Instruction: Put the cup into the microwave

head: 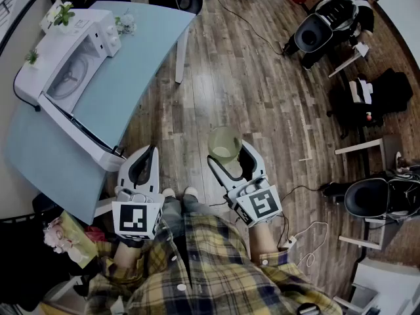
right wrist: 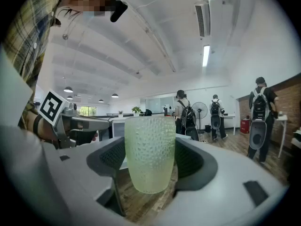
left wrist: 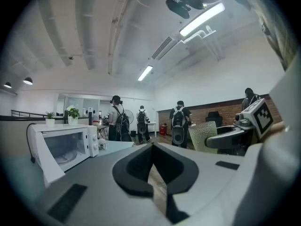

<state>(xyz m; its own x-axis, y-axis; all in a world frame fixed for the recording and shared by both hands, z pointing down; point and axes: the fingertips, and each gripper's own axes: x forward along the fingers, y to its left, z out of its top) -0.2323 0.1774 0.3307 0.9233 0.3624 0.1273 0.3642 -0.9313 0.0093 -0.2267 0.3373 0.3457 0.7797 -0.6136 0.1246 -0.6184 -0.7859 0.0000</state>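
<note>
A pale green, bumpy, see-through cup (head: 225,144) stands upright between the jaws of my right gripper (head: 228,155), which is shut on it above the wooden floor. In the right gripper view the cup (right wrist: 149,154) fills the gap of the right gripper (right wrist: 149,171), with both pads against its sides. My left gripper (head: 146,156) is beside it, shut and holding nothing; its tips meet in the left gripper view (left wrist: 152,147). The white microwave (head: 65,71) sits on a pale blue table (head: 141,58) to the upper left, its door (head: 79,120) swung open. The microwave (left wrist: 61,147) also shows at the left gripper view's left.
The table's corner and white leg (head: 180,58) lie ahead of the left gripper. Office chairs (head: 314,31), dark bags (head: 371,97) and cables (head: 308,235) lie on the floor to the right. Small plants (head: 62,13) stand by the microwave. People with backpacks (left wrist: 117,124) stand far off.
</note>
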